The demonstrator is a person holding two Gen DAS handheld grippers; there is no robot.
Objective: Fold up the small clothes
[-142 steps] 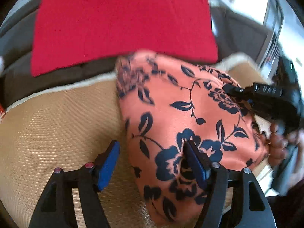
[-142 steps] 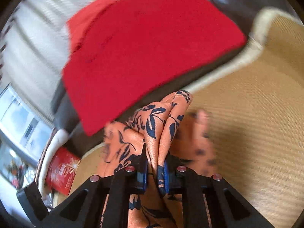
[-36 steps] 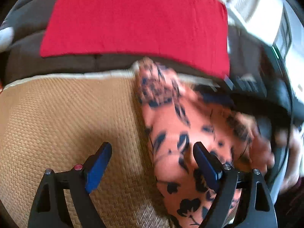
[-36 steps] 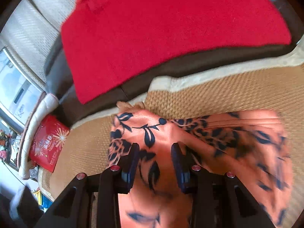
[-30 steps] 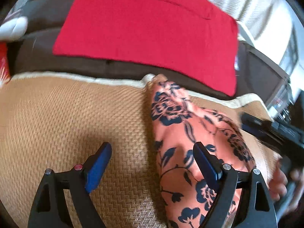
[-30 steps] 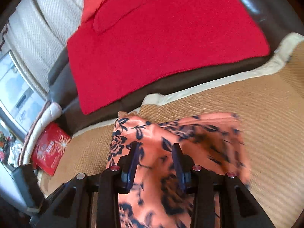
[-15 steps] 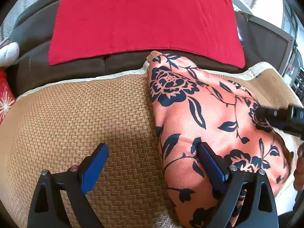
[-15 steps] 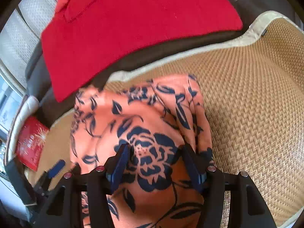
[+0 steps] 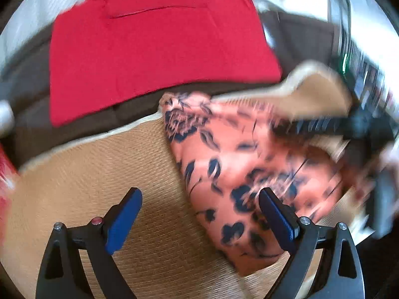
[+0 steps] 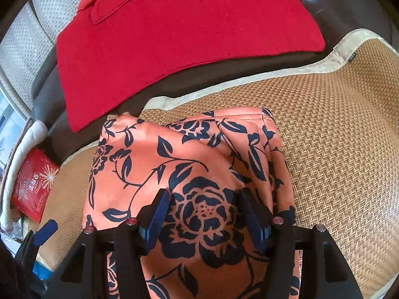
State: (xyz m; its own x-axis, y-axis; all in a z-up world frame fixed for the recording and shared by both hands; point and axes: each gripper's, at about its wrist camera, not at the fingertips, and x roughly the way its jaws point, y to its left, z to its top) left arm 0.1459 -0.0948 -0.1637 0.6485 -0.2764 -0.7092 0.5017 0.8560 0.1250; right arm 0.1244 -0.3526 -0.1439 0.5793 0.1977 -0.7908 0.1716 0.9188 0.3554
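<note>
Orange floral garment [image 10: 189, 174], folded into a bundle, lying on the woven tan mat [image 10: 336, 149]; centre of the right wrist frame, right of centre in the left wrist frame [image 9: 224, 164], blurred there. One corner of the cloth reaching up to the mat's pale border, near the dark sofa seat [image 10: 224, 74]. Layered folds stacked along the bundle's right edge in the right wrist view.

Right gripper [image 10: 207, 221] at lower centre, blue pads parted after just widening, a large black rose of the print between them; pads not seen pressing the fabric. Left gripper [image 9: 199, 219] at the bottom of its frame, spread wide, jaws just opened further: one pad over bare mat [image 9: 87, 174], the other over the garment's lower edge, nothing pinched.

Red towel [image 10: 174, 37] across the upper part of both frames, draped on the sofa. Red packet [image 10: 32, 184] at far left in the right wrist frame.
</note>
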